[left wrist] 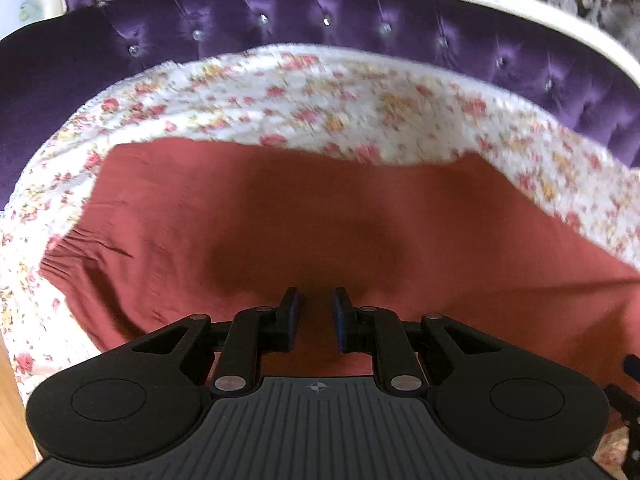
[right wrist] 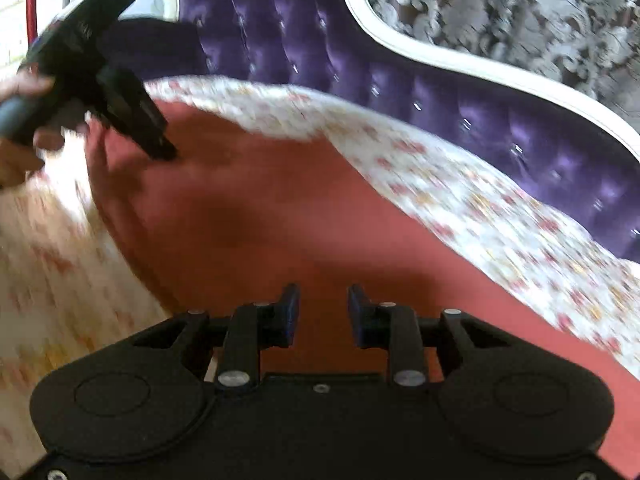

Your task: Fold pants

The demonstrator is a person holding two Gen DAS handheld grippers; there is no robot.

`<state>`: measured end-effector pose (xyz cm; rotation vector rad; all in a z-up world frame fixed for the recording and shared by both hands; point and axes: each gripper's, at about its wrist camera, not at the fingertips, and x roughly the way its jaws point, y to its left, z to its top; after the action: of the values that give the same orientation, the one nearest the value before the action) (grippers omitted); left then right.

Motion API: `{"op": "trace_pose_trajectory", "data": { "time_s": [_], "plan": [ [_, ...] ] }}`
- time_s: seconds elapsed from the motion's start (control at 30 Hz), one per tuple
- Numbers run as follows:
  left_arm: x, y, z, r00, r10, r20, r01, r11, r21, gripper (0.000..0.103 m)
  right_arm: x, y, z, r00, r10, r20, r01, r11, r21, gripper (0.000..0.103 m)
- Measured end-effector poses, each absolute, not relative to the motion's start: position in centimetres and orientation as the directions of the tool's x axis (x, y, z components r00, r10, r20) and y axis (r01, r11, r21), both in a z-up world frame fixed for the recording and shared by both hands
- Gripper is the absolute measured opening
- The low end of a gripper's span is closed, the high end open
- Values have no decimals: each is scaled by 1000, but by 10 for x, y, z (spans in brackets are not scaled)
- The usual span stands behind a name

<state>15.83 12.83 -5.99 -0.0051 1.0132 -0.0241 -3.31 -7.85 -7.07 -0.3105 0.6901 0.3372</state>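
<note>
Rust-red pants (left wrist: 320, 220) lie spread flat on a floral bedspread (left wrist: 280, 92), with a gathered elastic end (left wrist: 64, 256) at the left. My left gripper (left wrist: 316, 300) hovers low over the middle of the cloth, its jaws a little apart and nothing between them. In the right wrist view the same pants (right wrist: 280, 220) fill the centre. My right gripper (right wrist: 323, 300) is above them, open, its pads clear of the fabric. The left gripper (right wrist: 166, 152) appears at the upper left there, held by a hand (right wrist: 24, 88), tips down near the pants' far edge.
A purple tufted headboard (left wrist: 280, 0) with a white frame (right wrist: 460, 60) rises behind the bed. Patterned grey wallpaper (right wrist: 520, 12) is beyond it. The bedspread (right wrist: 480, 200) runs out to the bed's edges, and a wooden floor (left wrist: 12, 420) shows at the lower left.
</note>
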Motion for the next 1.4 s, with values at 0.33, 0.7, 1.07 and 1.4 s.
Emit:
{"op": "trace_pose_trajectory", "data": {
  "time_s": [0.33,0.7,1.07,1.4],
  "plan": [
    [168,123,-66,487,9,-873,-21,1000,-2,19,-62,-64,-96,692,303,-655,-620,715,-324,27],
    [169,123,-57,499,22,-866,-30,1000,7,19,-62,-72,-87,655,358,-665,-654,710,-262,6],
    [167,129,-67,516,2,-856,-23,1000,-12,20,-11,-80,-50,608,449,-655,-666,737,-113,15],
    [163,134,-69,538,-25,-843,-19,999,-41,20,155,-72,-58,619,479,-623,-570,819,64,20]
  ]
}}
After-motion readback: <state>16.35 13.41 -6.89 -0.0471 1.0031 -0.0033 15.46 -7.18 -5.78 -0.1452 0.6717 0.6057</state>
